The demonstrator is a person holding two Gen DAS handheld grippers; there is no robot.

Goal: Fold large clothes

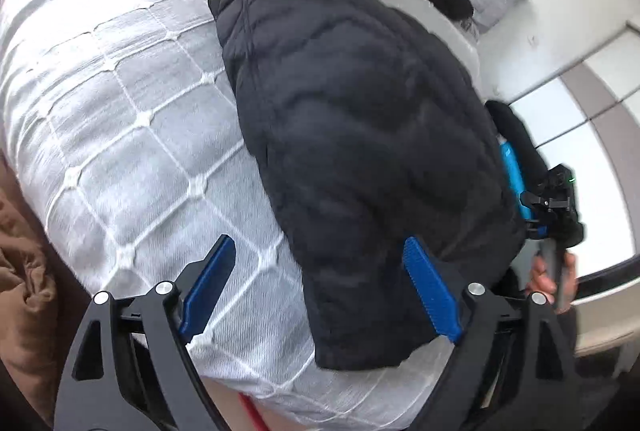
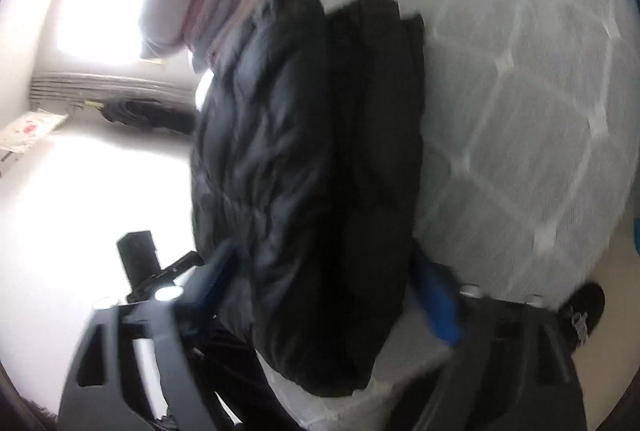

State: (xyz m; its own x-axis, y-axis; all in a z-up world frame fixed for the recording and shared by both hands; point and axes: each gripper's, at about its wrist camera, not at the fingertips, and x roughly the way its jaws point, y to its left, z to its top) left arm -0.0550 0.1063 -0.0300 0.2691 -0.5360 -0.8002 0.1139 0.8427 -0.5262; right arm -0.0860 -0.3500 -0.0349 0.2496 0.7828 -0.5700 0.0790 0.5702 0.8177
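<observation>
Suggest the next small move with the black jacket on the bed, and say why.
Probably bring the left gripper down on the near end of the black jacket to fold it toward the far end. The jacket lies as a long narrow strip on the quilted bed, and both the left and the right gripper stand open, gripping nothing.

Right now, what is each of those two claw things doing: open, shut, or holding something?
Left gripper: jaws open, holding nothing; the black jacket lies beside one finger.
Right gripper: jaws open wide, astride the jacket's edge, not pinching it.
</observation>
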